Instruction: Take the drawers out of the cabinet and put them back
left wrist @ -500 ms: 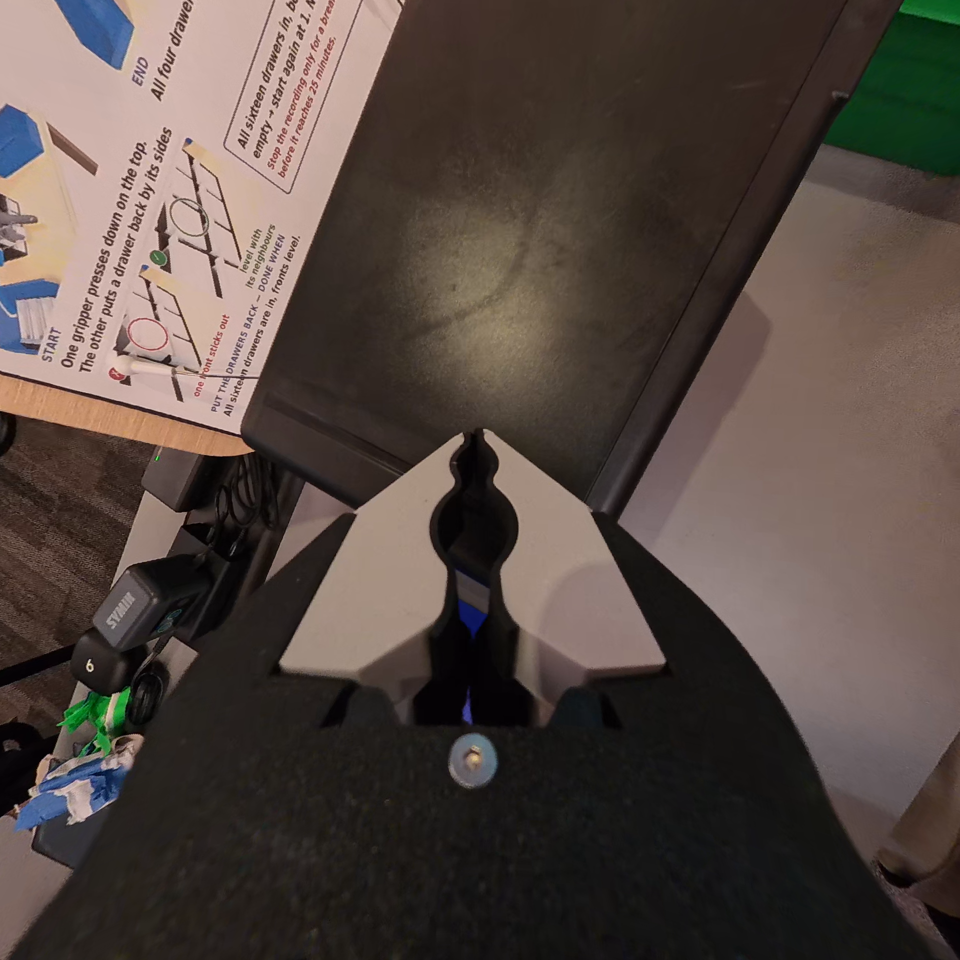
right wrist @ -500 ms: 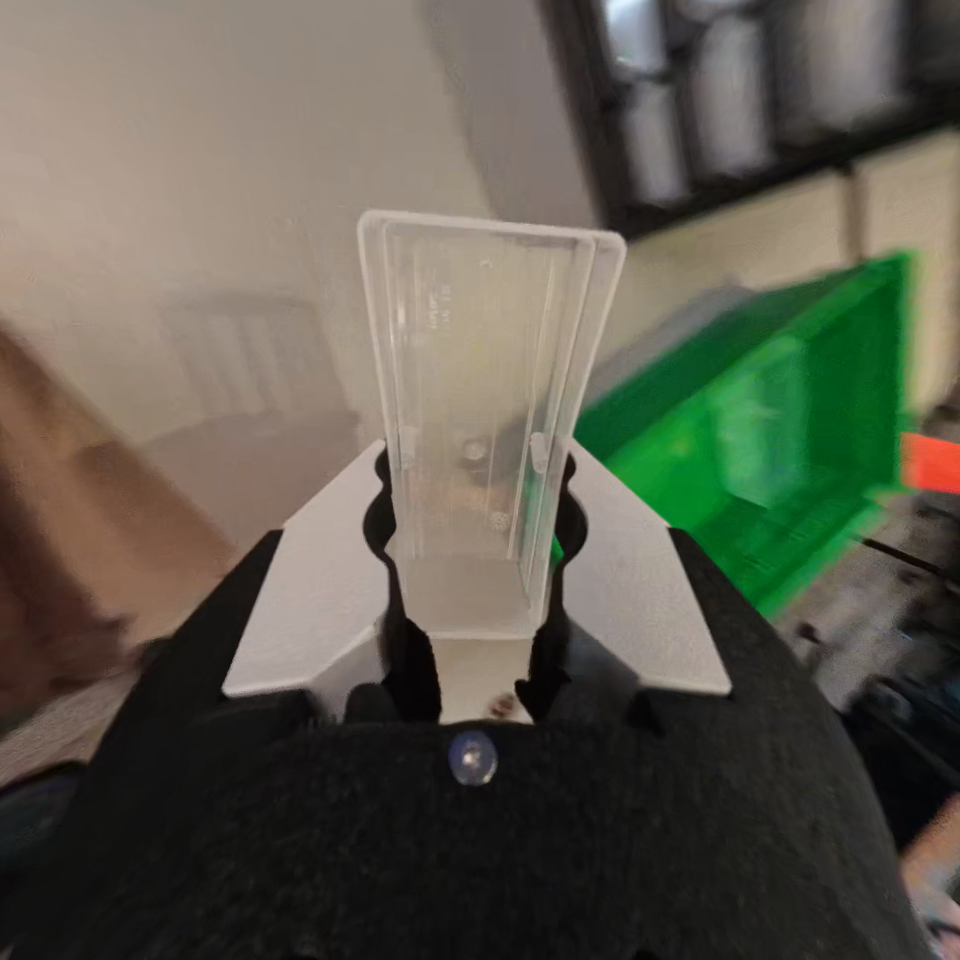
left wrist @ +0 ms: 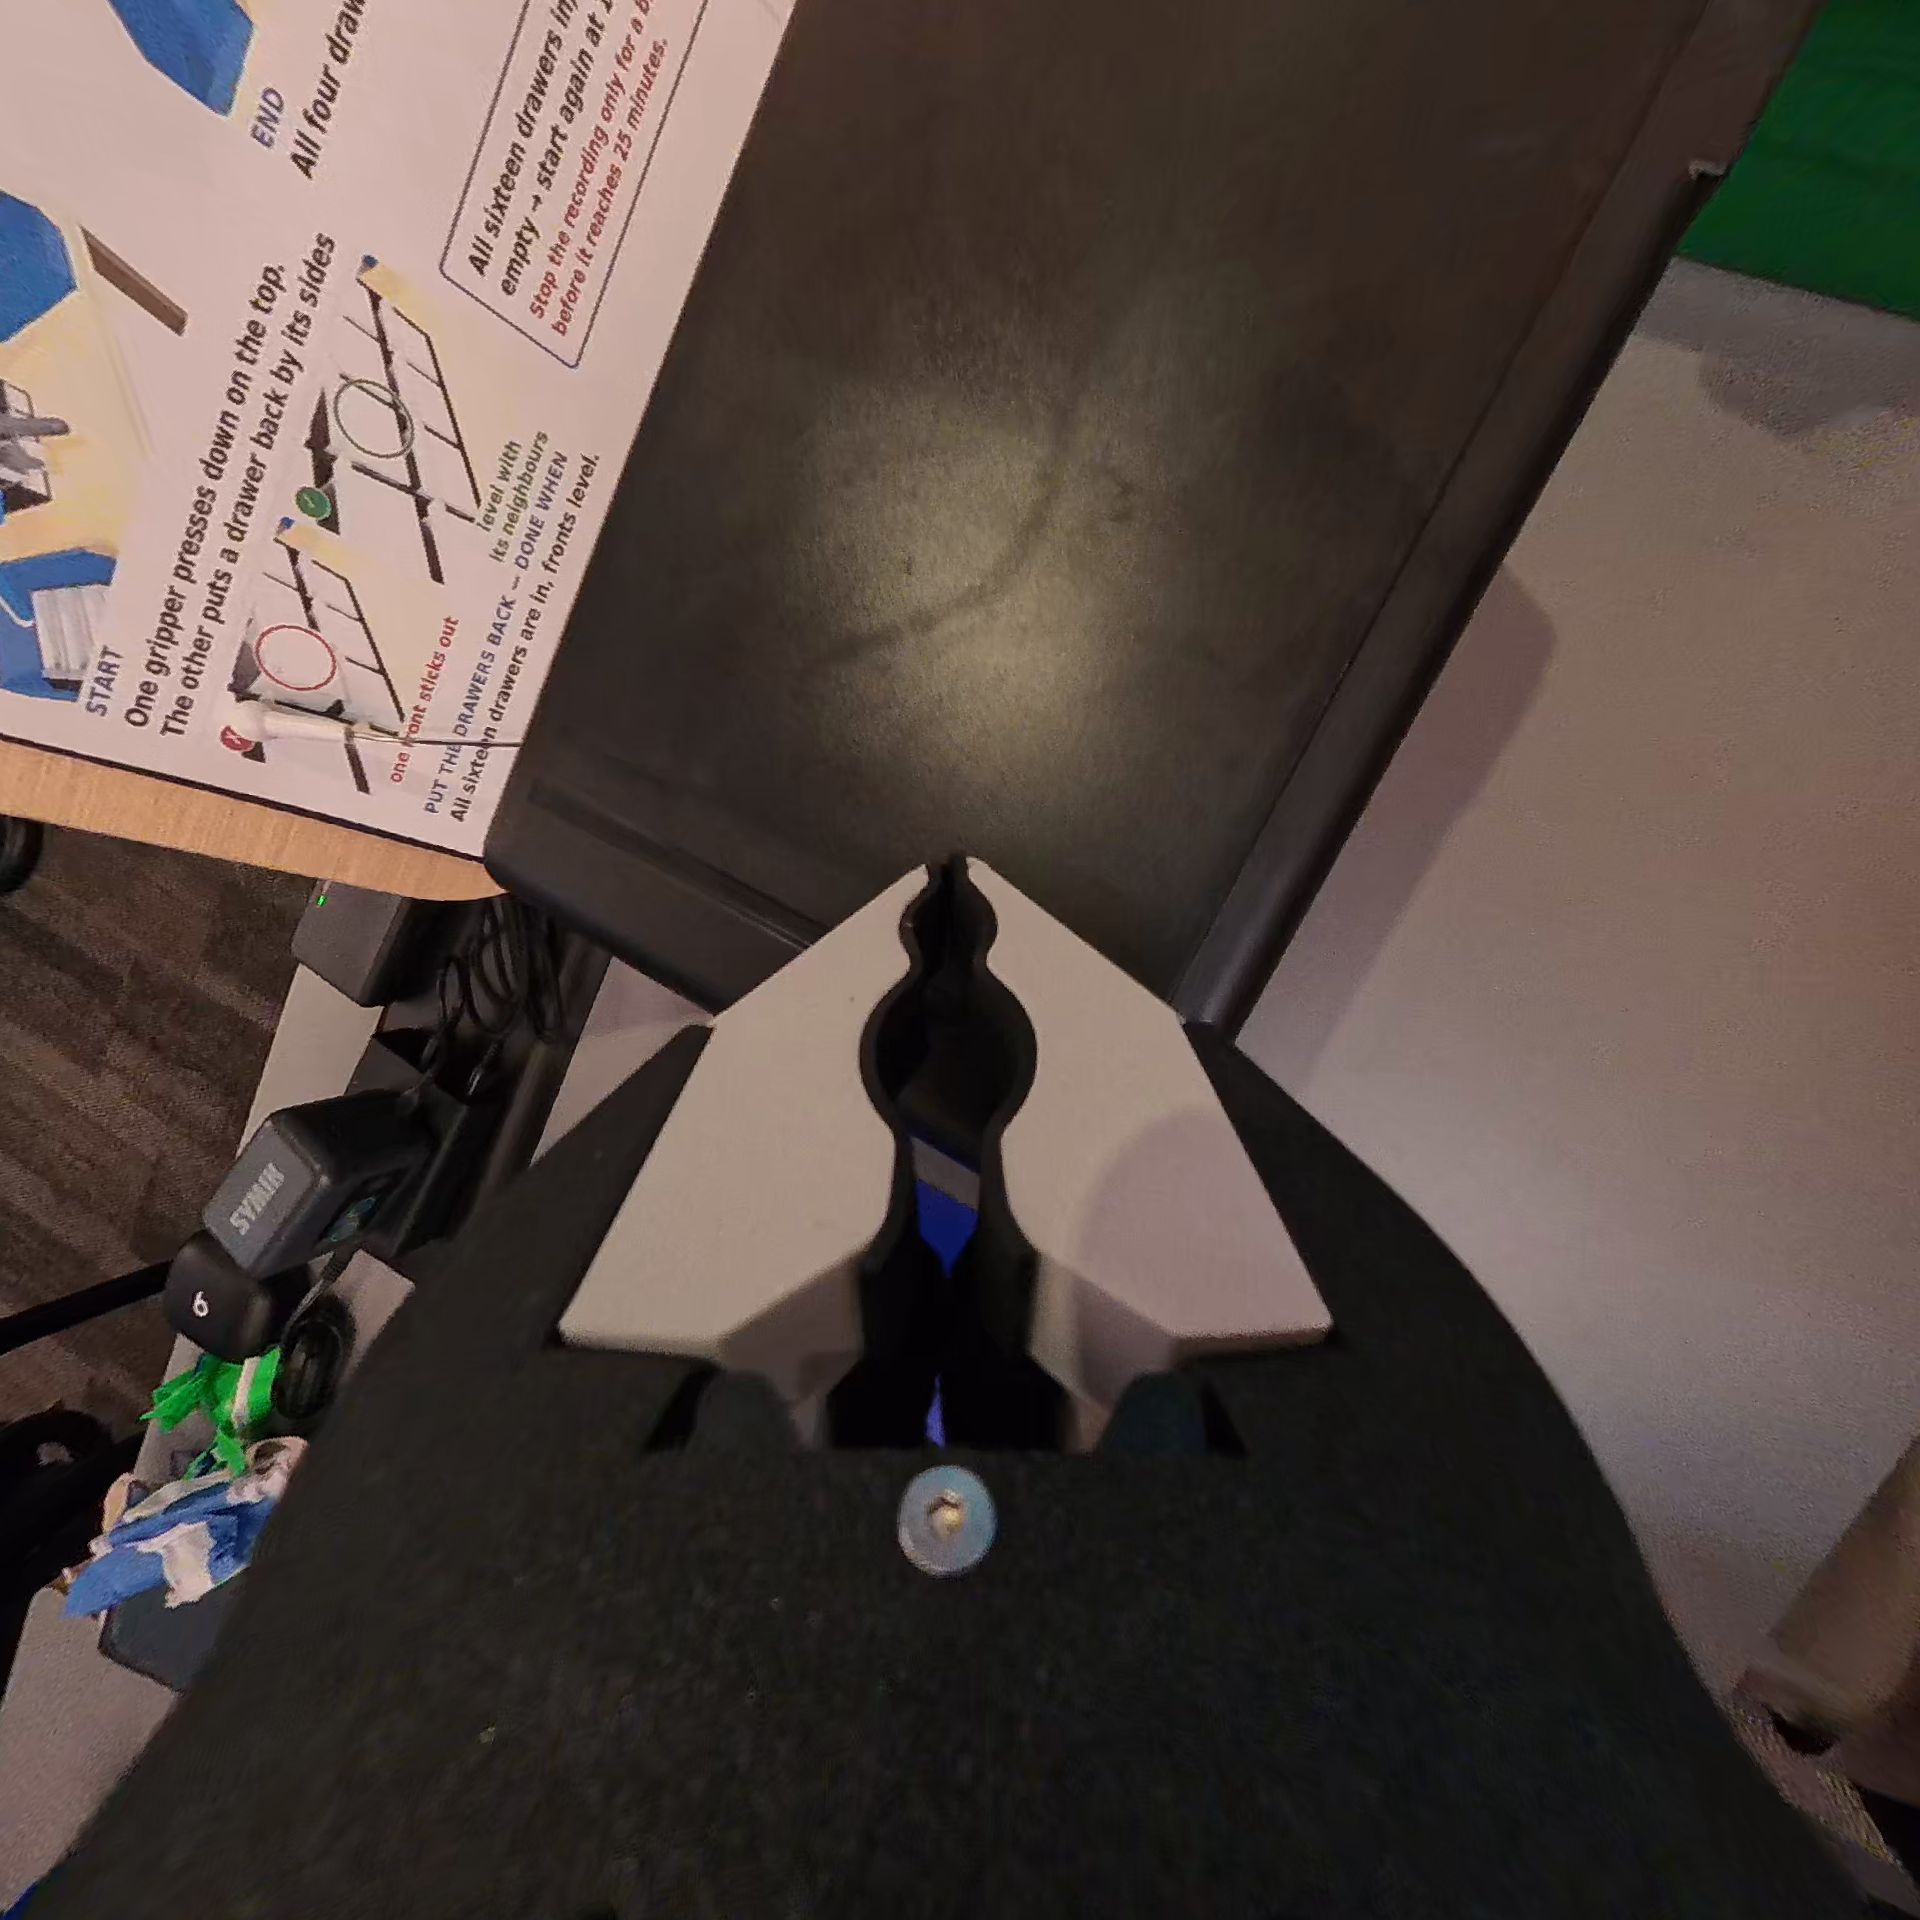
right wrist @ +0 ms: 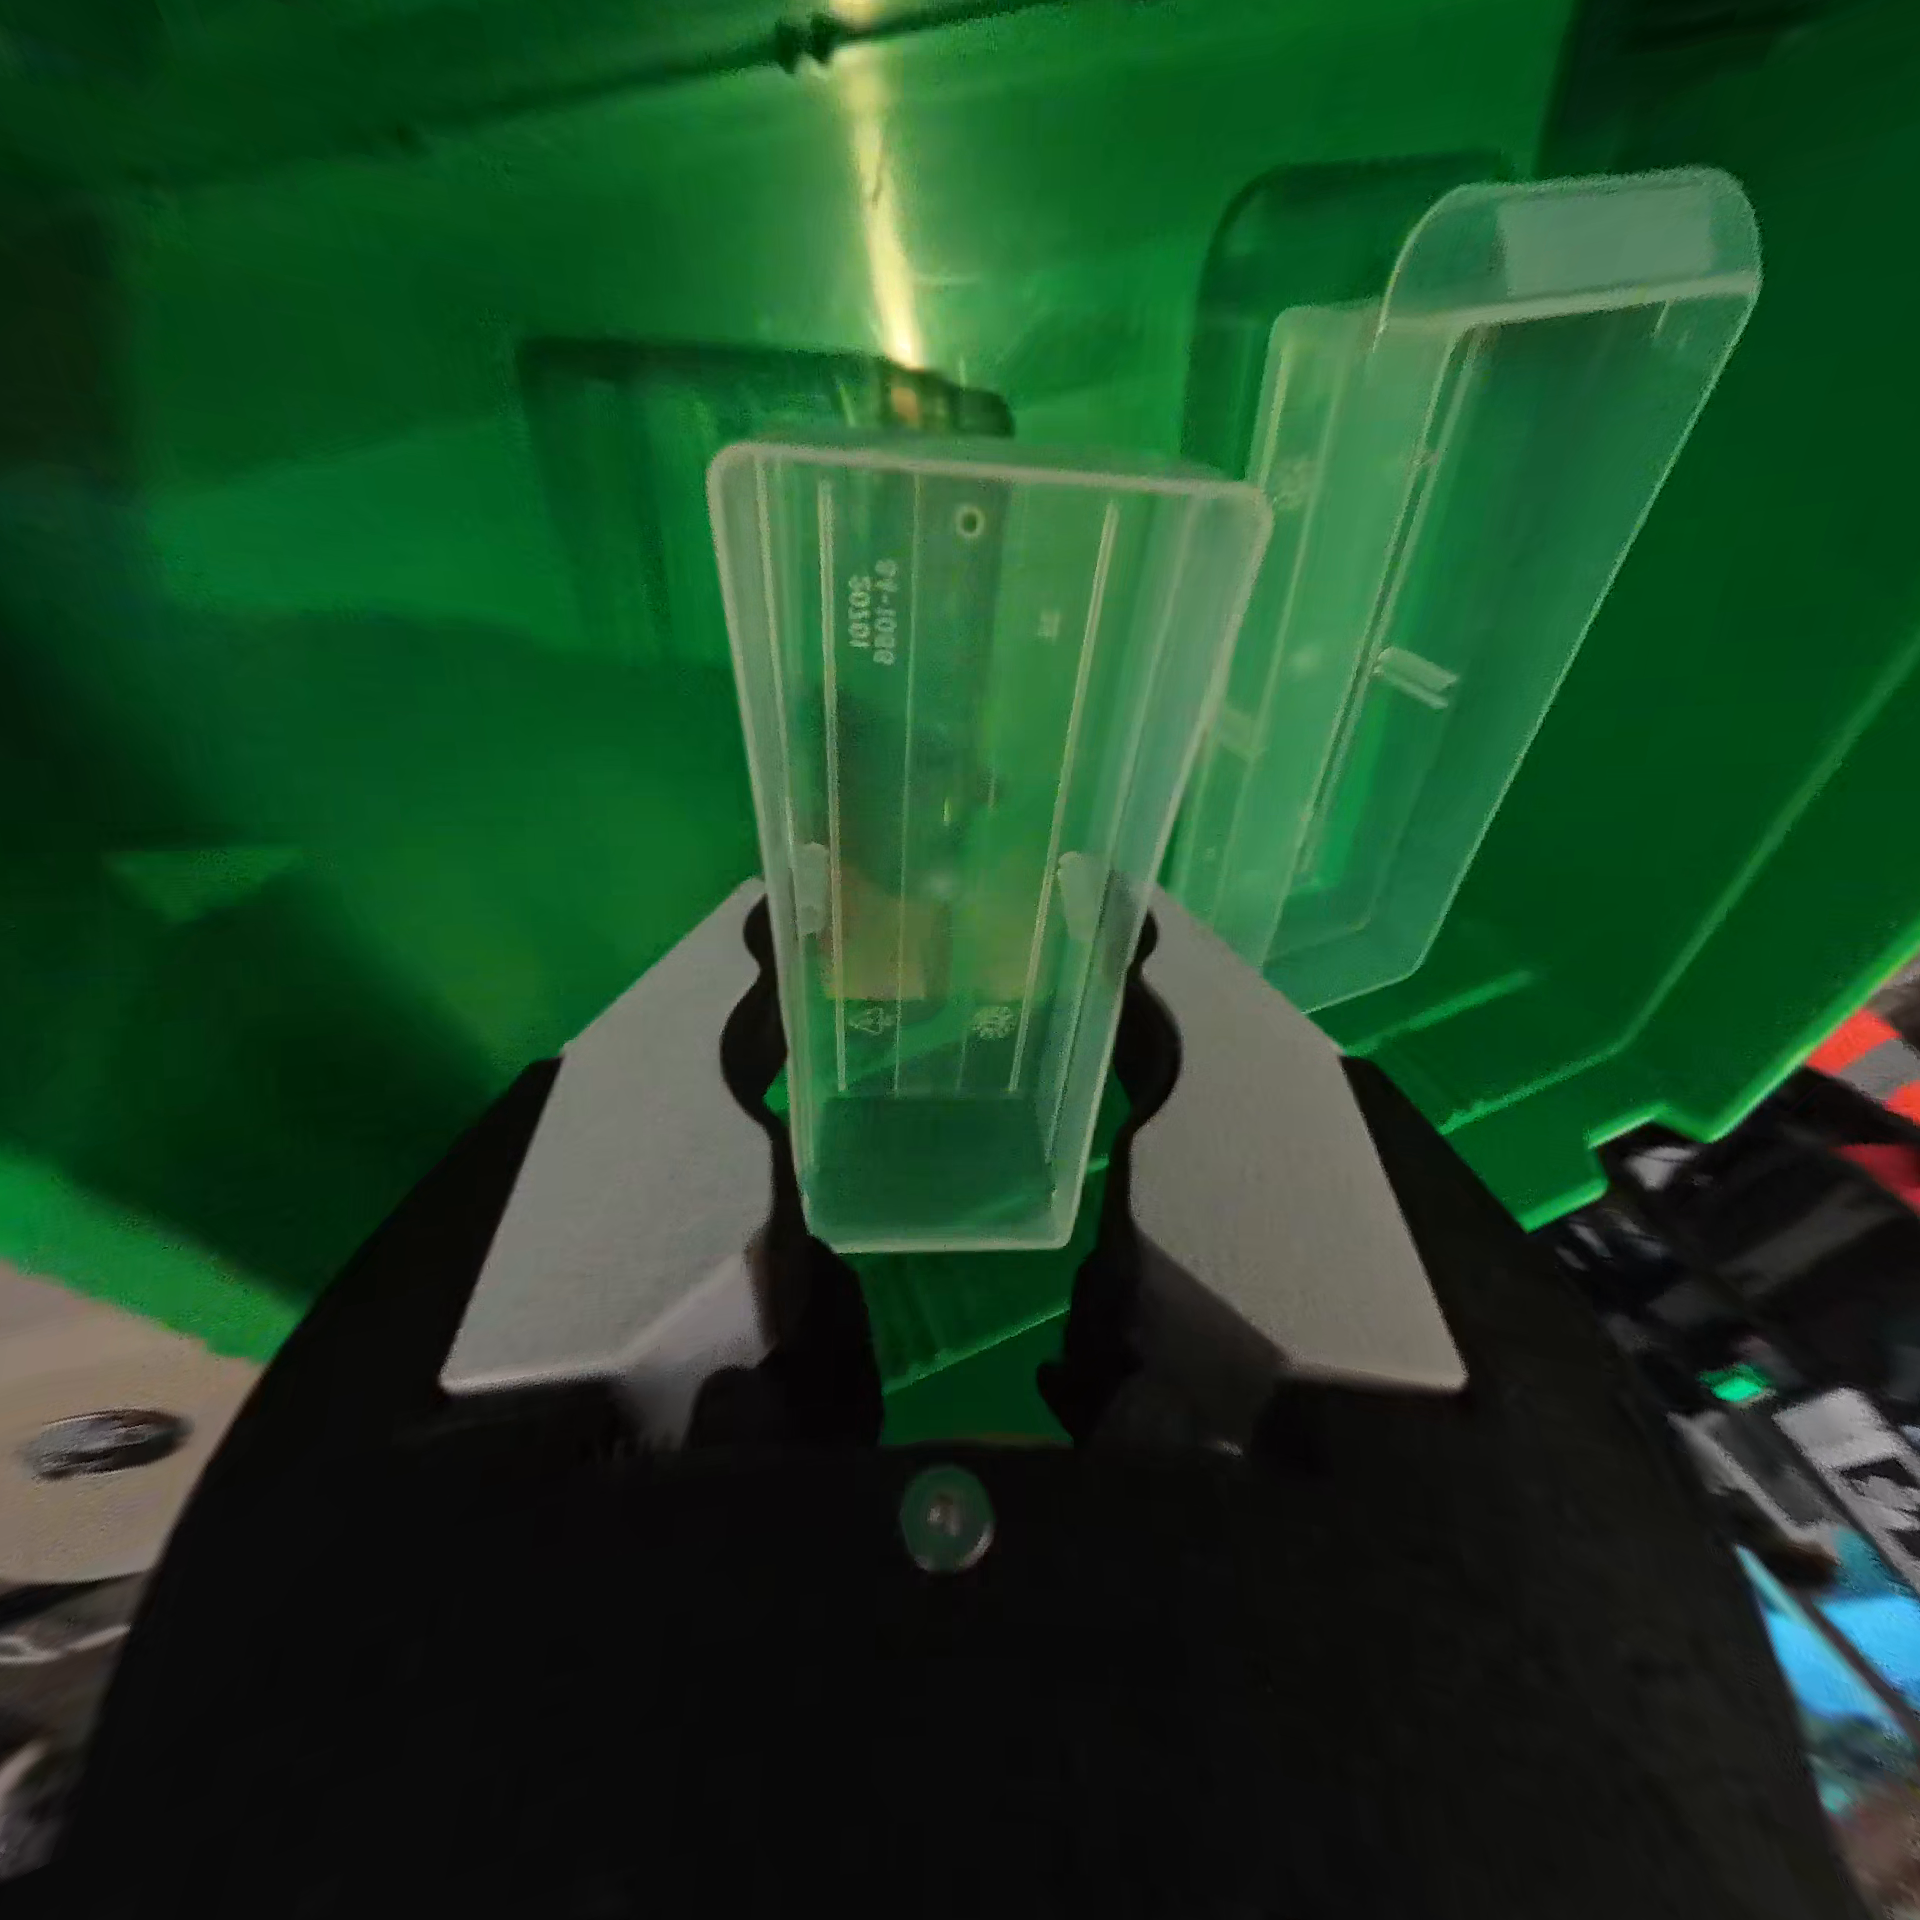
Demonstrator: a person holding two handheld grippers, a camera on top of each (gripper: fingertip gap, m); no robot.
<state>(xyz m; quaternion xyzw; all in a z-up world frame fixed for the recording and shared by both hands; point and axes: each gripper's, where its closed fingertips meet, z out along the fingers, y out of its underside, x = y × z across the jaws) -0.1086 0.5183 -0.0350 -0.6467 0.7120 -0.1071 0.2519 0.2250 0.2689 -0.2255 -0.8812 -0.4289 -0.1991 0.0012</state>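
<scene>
Now over green bin (right wrist: 312, 623) — clear drawer (right wrist: 966, 831) in right tongs (right wrist: 951, 935).

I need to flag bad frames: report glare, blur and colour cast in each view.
Left wrist view: sharp; a pale glare patch on the black cabinet top. Right wrist view: green bin tints everything, a bright streak on its wall, edges smeared; the held clear drawer stays readable.

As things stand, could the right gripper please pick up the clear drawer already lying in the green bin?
Probably not yet: the right gripper is shut on another clear drawer, so it has no free grip. The lying drawer itself sits unobstructed in the green bin.
</scene>
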